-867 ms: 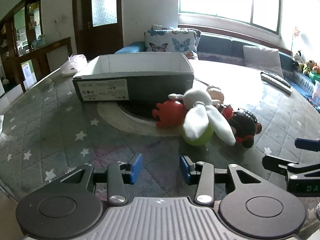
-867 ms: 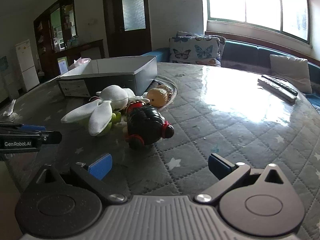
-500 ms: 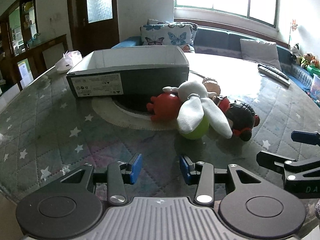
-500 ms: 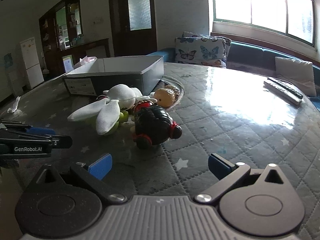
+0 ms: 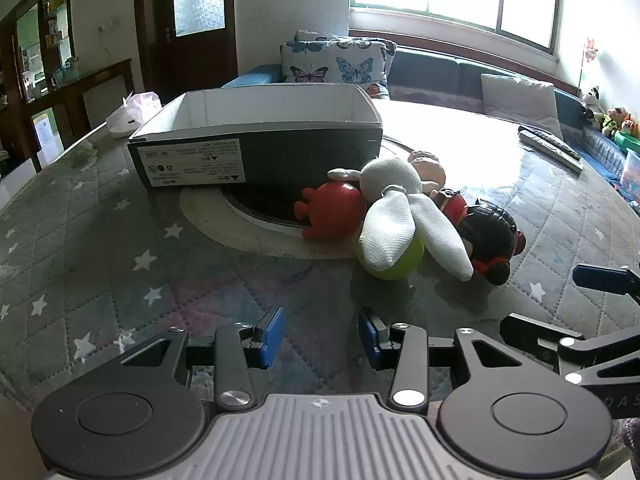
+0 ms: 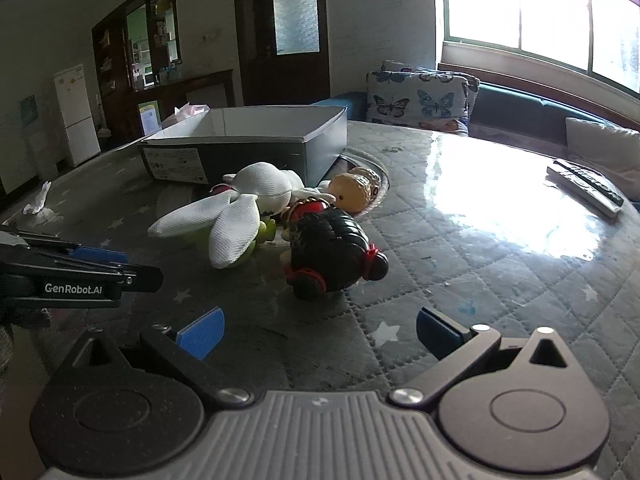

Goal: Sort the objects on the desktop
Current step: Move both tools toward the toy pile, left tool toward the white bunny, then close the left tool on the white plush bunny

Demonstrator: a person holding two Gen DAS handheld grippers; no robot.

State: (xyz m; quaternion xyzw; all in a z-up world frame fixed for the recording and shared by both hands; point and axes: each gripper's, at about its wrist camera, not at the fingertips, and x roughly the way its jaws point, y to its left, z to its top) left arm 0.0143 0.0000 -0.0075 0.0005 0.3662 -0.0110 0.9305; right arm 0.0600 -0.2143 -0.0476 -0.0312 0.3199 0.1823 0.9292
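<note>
Left gripper (image 5: 320, 338): jaws spread, holding nothing.
Right gripper (image 6: 318, 334): spread wide, holding nothing.
Toys: white plush rabbit (image 5: 394, 200) piled against black-haired doll (image 5: 486, 232), beside open cardboard box (image 5: 256, 136).

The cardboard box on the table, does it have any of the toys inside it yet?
No: the box shows only bare white inner walls, and the toys lie in a heap on the table in front of it.

Quilted table cover (image 5: 100, 240) under glossy film, matt cardboard box (image 5: 256, 152) – mesh-cloth white plush (image 5: 394, 216), shiny red plastic toy (image 5: 334, 214)
</note>
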